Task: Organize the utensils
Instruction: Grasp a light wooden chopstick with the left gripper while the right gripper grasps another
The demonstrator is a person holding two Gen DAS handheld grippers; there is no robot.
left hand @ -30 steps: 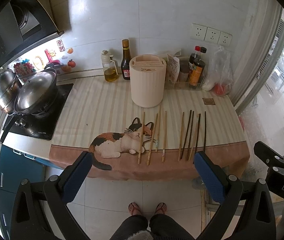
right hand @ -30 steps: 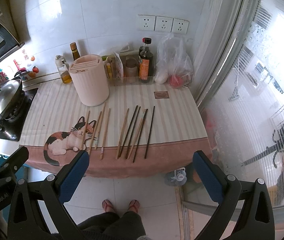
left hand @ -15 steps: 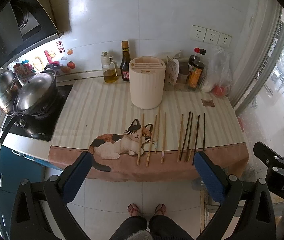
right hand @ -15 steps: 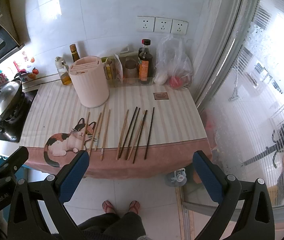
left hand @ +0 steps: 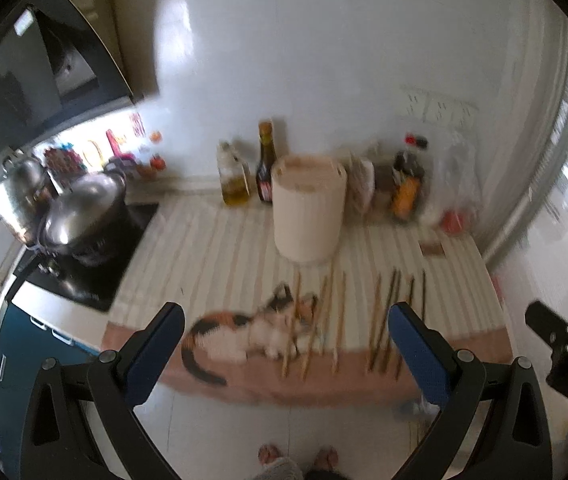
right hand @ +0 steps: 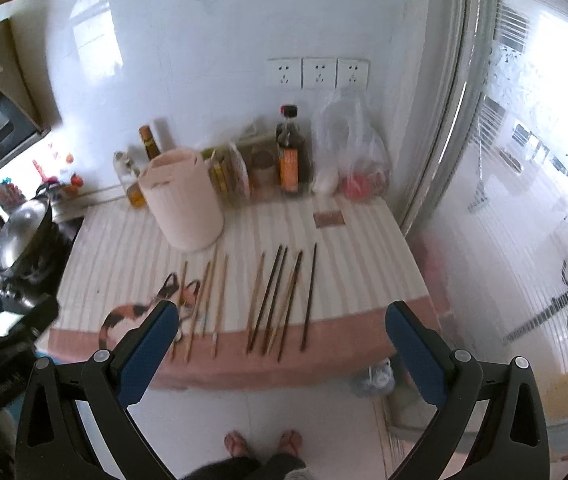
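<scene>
Surrounding items: a cream cylindrical holder [right hand: 183, 200] stands upright on the bench [right hand: 364, 248], behind the chopsticks. Behind the holder, along the wall, stand an oil bottle [left hand: 235, 180], a dark sauce bottle [right hand: 291, 152], a second dark bottle [left hand: 266, 164] and a clear plastic bag [right hand: 348, 148]. To the left, a steel wok lid [left hand: 79, 208] sits on a black cooktop [left hand: 95, 276], with a steel pot [left hand: 17, 196] beside it. Nothing lies between either claw and the chopsticks.

Surface and room: the bench carries a striped cloth [right hand: 131, 256] with a pink front border and a printed calico cat [left hand: 243, 328]. The wall is white tile with three sockets [right hand: 318, 73]. A glazed door [right hand: 524, 200] lies to the right. The floor [right hand: 284, 408] is pale tile; the person's feet show at the bottom edge.

Task items: two groups of chopsticks lie flat near the front edge of the bench. The light wooden group [right hand: 207, 296] lies partly over the cat print; the darker group [right hand: 279, 296] lies to its right, set apart. Long axes run front to back, roughly parallel, with near ends at the pink border.

Claws: the left claw [left hand: 284, 354] is spread wide and holds nothing, in front of the bench edge. The right claw [right hand: 279, 350] is likewise spread wide and empty, facing the darker group. The left wrist view is blurred.
</scene>
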